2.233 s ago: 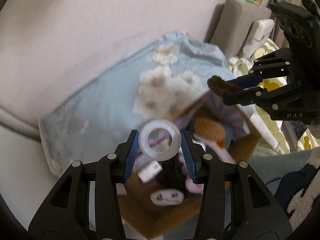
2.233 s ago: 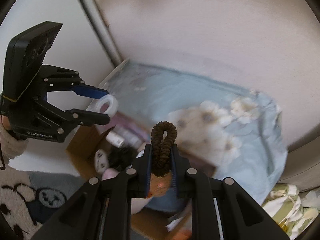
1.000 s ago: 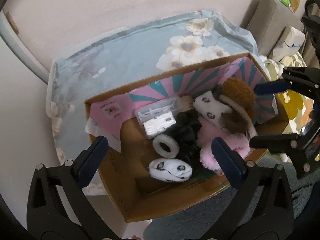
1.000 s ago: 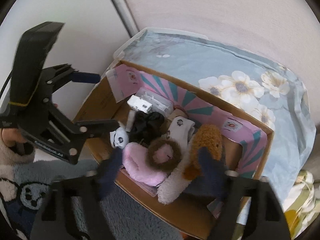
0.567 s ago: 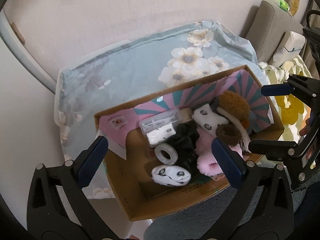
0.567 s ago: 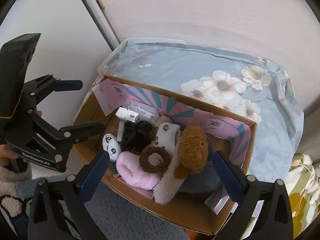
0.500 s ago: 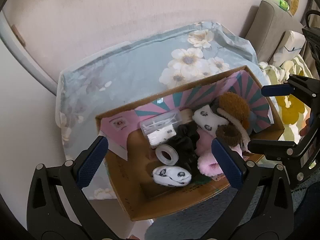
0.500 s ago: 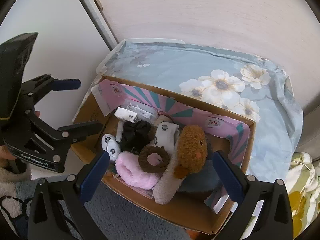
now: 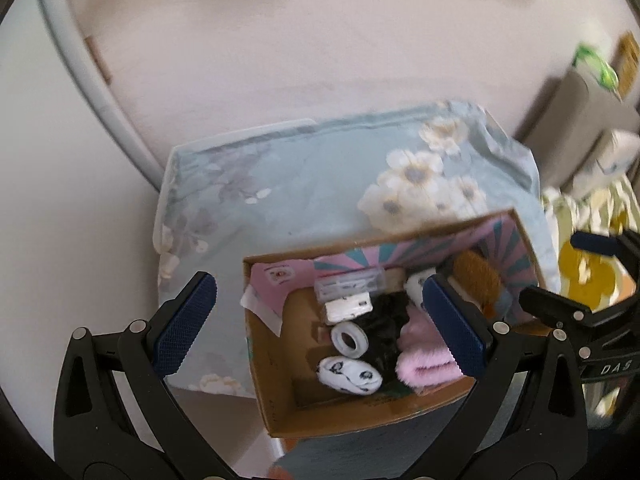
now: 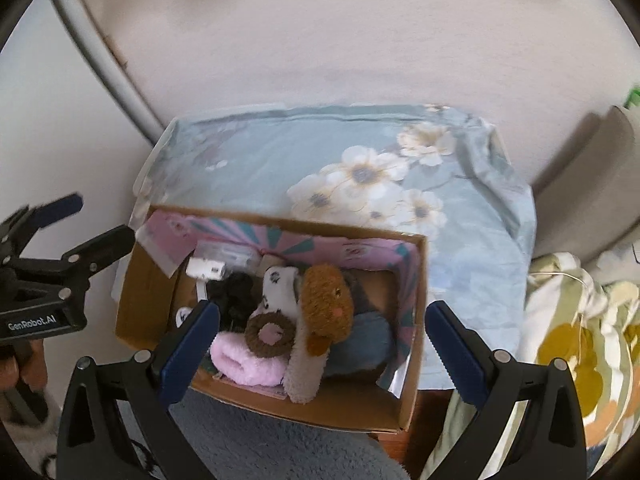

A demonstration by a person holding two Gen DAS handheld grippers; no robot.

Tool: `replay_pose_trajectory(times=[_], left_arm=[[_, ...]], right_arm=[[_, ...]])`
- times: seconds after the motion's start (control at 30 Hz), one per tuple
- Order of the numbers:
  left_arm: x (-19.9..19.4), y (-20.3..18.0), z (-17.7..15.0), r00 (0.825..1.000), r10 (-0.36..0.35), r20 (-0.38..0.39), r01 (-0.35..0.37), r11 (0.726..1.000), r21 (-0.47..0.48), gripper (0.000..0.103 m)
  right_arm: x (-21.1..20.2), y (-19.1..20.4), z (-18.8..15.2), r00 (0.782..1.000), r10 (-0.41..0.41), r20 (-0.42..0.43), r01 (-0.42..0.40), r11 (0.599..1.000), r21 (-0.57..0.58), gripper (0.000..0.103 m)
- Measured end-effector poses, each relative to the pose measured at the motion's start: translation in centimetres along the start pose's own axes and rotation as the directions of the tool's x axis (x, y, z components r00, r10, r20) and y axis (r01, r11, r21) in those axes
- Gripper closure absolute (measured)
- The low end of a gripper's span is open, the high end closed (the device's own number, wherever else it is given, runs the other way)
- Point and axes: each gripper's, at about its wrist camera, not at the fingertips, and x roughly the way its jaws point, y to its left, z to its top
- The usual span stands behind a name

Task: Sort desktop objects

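Note:
A cardboard box point(image 9: 276, 408) point(image 10: 360, 404) with a pink and teal lining stands on a flowered blue cloth. Inside lie a white tape roll point(image 9: 349, 339), a brown scrunchie point(image 10: 269, 333), a pink fluffy item point(image 9: 424, 364) point(image 10: 244, 359), a brown plush toy point(image 10: 326, 306), black scrunchies point(image 10: 236, 292), a white panda-print sock point(image 9: 348, 375) and a clear plastic case point(image 9: 350, 286). My left gripper point(image 9: 320, 326) hangs open above the box with nothing between its fingers. My right gripper point(image 10: 320, 348) is also open and empty above the box.
The flowered blue cloth point(image 9: 312, 184) point(image 10: 280, 160) covers a low table against a pale wall. A grey sofa arm point(image 9: 576, 120) and a yellow-patterned blanket point(image 10: 576, 336) lie to the right. A grey fleece sleeve point(image 10: 280, 444) shows below the box.
The tape roll and the brown scrunchie went from the grippers into the box. Both grippers opened wide, then rose and drew back, so the box looks smaller.

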Motion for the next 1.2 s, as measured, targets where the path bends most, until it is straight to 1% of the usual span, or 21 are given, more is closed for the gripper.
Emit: replay_pose_trajectory(times=[0.1,0.13,0.23,0.37,0.43,0.5,0.63,0.83,0.93,1.2], left_arm=[[-0.4,0.1,0.2,1.0,0.001,0.017,0.0,1.0,-0.031,0.0],[-0.5,0.1,0.3,1.0,0.007,0.023,-0.006,0.999,-0.041,0.0],[-1.1,0.1,0.3,0.998,0.041,0.056,-0.037,0.997,-0.064,0.0],[-2.1,0.1,0.5,0.989,0.096,0.115,-0.086,0.993,-0.082,0.0],[-2.4,0.1,0.6,0.987,0.097,0.131,-0.086,0.992,-0.09,0.0],[-2.4,0.1,0.7,0.987,0.095,0.131,-0.083,0.992,-0.1,0.0],[-2.1,-0.4,0.4,0.986,0.111,0.126,-0.099,0.99,-0.096,0.0],[-1.5,-1.1,-0.4,0.991,0.087,0.102,-0.079,0.994,-0.081,0.0],[-1.5,-1.3,-0.6,0.991,0.083,0.102,-0.075,0.994,-0.079,0.0],[-1.5,-1.3,-0.5,0.991,0.088,0.105,-0.08,0.994,-0.079,0.0]], right_arm=[[-0.4,0.0,0.3,0.999,-0.046,0.005,0.046,0.999,0.021,0.001],[-0.5,-0.1,0.4,0.999,-0.046,0.007,0.046,0.998,0.035,0.001],[-0.9,-0.2,0.3,0.999,-0.031,0.02,0.03,0.997,0.068,0.001],[-1.1,-0.3,0.1,0.997,-0.062,0.035,0.06,0.996,0.066,0.001],[-1.3,-0.3,0.1,0.994,-0.1,0.04,0.097,0.993,0.07,0.001],[-1.5,-0.3,-0.1,0.99,-0.13,0.05,0.127,0.989,0.071,0.001],[-1.8,-0.7,-0.4,0.986,-0.149,0.07,0.142,0.986,0.091,0.001],[-2.2,-0.8,-0.4,0.98,-0.174,0.1,0.166,0.983,0.08,0.001],[-2.2,-0.7,-0.2,0.976,-0.186,0.112,0.18,0.982,0.063,0.001],[-2.2,-0.4,0.0,0.975,-0.184,0.124,0.179,0.983,0.046,0.001]])
